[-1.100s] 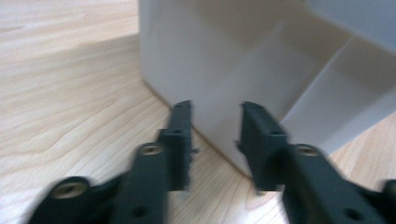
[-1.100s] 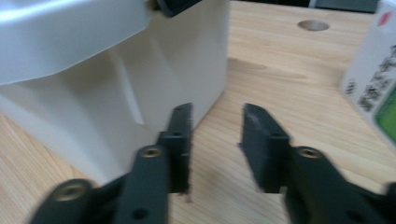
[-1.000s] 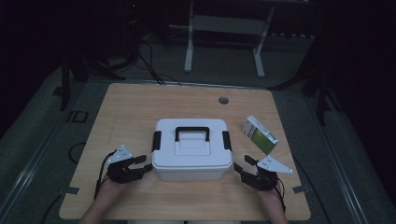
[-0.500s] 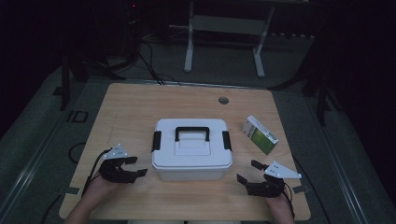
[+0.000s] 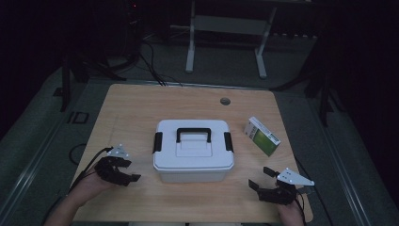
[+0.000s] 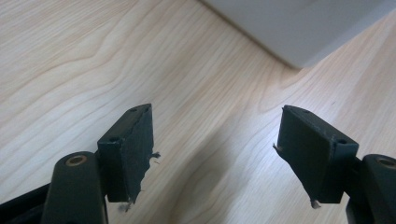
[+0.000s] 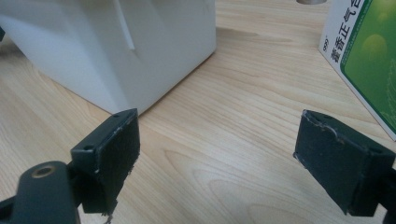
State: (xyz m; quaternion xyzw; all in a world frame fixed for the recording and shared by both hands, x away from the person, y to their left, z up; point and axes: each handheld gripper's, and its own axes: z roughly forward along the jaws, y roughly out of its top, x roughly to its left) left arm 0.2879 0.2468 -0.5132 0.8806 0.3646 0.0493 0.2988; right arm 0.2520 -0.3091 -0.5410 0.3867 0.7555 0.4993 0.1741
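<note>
So the white plastic storage box with a black handle and black side latches [image 5: 193, 149] sits about in the middle of the light wooden table [image 5: 141, 108], lid on, nothing touching it. The left gripper [image 5: 126, 172] hovers just off the box's left side, jaws spread with only bare tabletop between them; they've just been opening. The right gripper [image 5: 261, 181] is off the box's near right corner, jaws wide apart and empty too, also just opened up. A green-and-white cardboard carton [image 5: 262, 136] lies right of the box, well clear of it. Behind the box, near the far edge, there's a small round grommet hole [image 5: 225, 100].
</note>
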